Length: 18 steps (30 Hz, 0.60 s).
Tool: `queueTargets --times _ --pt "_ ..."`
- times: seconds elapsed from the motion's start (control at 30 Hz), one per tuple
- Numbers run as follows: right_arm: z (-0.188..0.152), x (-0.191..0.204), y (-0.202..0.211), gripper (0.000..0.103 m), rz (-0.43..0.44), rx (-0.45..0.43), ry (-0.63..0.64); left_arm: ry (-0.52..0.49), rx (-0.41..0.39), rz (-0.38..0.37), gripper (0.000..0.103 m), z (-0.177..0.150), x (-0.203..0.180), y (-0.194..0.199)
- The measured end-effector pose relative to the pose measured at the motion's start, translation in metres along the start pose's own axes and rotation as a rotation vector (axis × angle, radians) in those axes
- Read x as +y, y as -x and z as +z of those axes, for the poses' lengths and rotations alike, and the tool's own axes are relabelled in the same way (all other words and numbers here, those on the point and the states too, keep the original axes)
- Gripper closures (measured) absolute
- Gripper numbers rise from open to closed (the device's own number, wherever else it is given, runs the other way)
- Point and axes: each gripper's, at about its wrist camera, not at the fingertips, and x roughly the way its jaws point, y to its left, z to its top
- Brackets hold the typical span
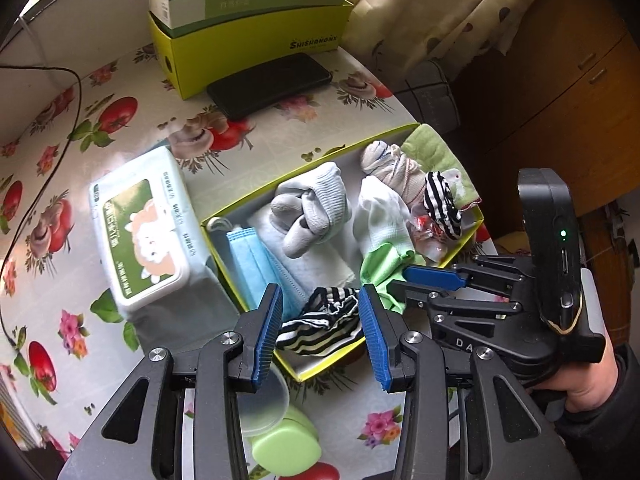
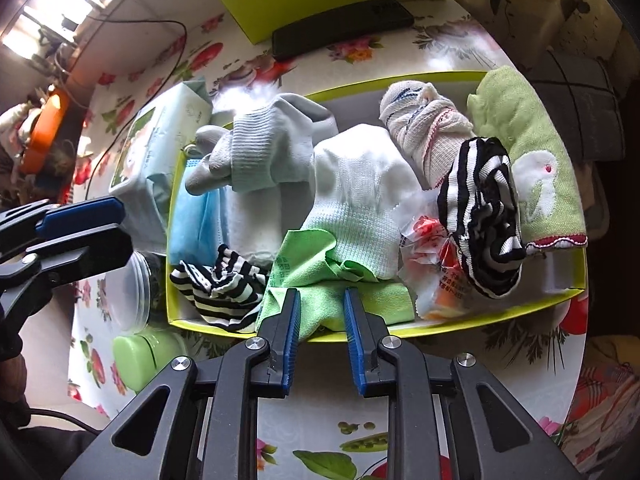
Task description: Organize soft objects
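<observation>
A shallow yellow-green box [image 1: 304,374] [image 2: 440,330] on the table holds soft things: a blue face mask [image 1: 256,256], grey gloves [image 2: 256,148], a white glove [image 2: 360,200], a rolled sock [image 2: 424,132], a green towel [image 2: 528,144], a green cloth [image 2: 316,284] and two striped socks [image 1: 320,324] [image 2: 484,208]. My left gripper [image 1: 320,304] is open, its fingers on either side of the near striped sock. My right gripper [image 2: 320,300] is open over the green cloth at the box's near edge.
A wet-wipes pack [image 1: 140,236] lies left of the box. A black phone [image 1: 268,84] and stacked cartons [image 1: 248,20] sit at the back. A green lidded jar [image 1: 284,436] stands near the front. A cable [image 1: 60,128] runs along the left.
</observation>
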Motion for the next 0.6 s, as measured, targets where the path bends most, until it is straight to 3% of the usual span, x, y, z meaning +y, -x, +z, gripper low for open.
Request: queueTargets --times 0.33,0.6 --pt "-0.004 0.019 0.027 0.081 -0.01 -0.04 0.022 0.002 -0.041 0.032 0.062 -0.01 0.006 0.019" --pt "-0.012 0.046 0.049 0.069 -0.045 -0.084 0.063 0.001 -0.08 0.086 0.062 -0.024 0.014 0.035"
